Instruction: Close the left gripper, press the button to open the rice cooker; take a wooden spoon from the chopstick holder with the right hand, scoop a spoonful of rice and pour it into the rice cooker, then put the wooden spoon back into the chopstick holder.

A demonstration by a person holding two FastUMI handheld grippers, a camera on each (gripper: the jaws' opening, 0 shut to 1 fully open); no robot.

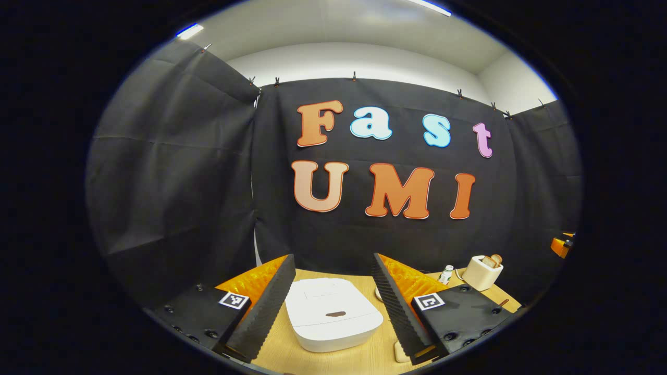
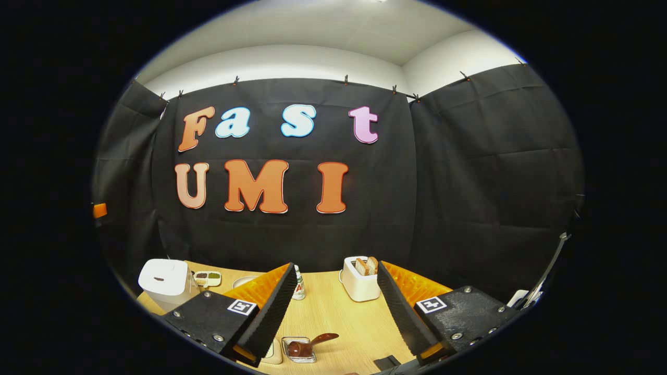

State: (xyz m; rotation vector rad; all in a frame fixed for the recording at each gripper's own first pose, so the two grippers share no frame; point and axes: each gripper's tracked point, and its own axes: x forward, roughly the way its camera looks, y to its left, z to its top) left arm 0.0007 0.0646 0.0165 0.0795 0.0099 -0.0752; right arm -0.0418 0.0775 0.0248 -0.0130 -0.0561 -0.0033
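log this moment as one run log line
stage: start | white rice cooker: lid shut | left gripper: open, above cooker | right gripper: open, empty | brown wooden spoon: in small clear holder

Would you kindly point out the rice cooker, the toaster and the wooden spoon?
rice cooker (image 1: 333,312), left gripper view, on its closed lid.
toaster (image 2: 360,286), right gripper view, on its front wall.
wooden spoon (image 2: 324,338), right gripper view, on its handle.

place: recording booth | black cloth walls (image 1: 177,172) | wooden table (image 2: 344,312)
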